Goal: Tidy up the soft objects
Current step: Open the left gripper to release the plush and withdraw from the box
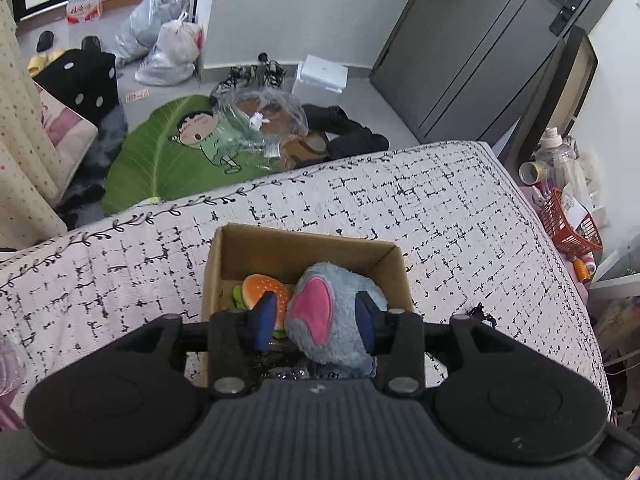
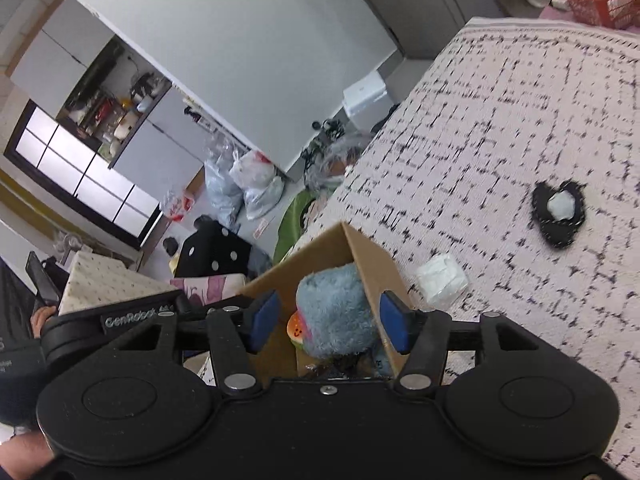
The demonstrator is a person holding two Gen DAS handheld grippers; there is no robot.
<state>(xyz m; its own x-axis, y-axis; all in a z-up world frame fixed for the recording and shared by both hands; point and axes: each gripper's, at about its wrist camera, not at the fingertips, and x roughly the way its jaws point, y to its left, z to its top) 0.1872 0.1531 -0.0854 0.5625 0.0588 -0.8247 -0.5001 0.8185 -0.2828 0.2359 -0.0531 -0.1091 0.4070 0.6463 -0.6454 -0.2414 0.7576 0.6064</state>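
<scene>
**Plush goes in the box as bed tidy-up nears its end**

While the blue plush [image 1: 340,316] sits half inside the box [image 1: 304,248], the left gripper [image 1: 316,320] hangs directly over it, fingers spread wide on either side of the toy; whether the pads touch the fur cannot be told, and it seems to hold nothing. A burger toy [image 1: 262,292] lies in the box at the plush's 9 o'clock. The right gripper [image 2: 326,322] hovers over the same box from another angle, fingers likewise wide apart and empty, one of them outside the box wall.

The step in hand looks like the drop-off of the plush. Two pieces remain on the bedspread [image 2: 500,128]: a white wad [image 2: 442,282] just beside the box at its 3 o'clock, and a black pouch [image 2: 558,216] farther off at 2 o'clock. The next move probably calls for the right gripper to swing to the wad and pinch it gently.

Beyond the bed's edge, at 12 o'clock, the floor holds a leaf cushion [image 1: 160,152], plastic bags [image 1: 168,48] and a dark door [image 1: 492,40].
</scene>
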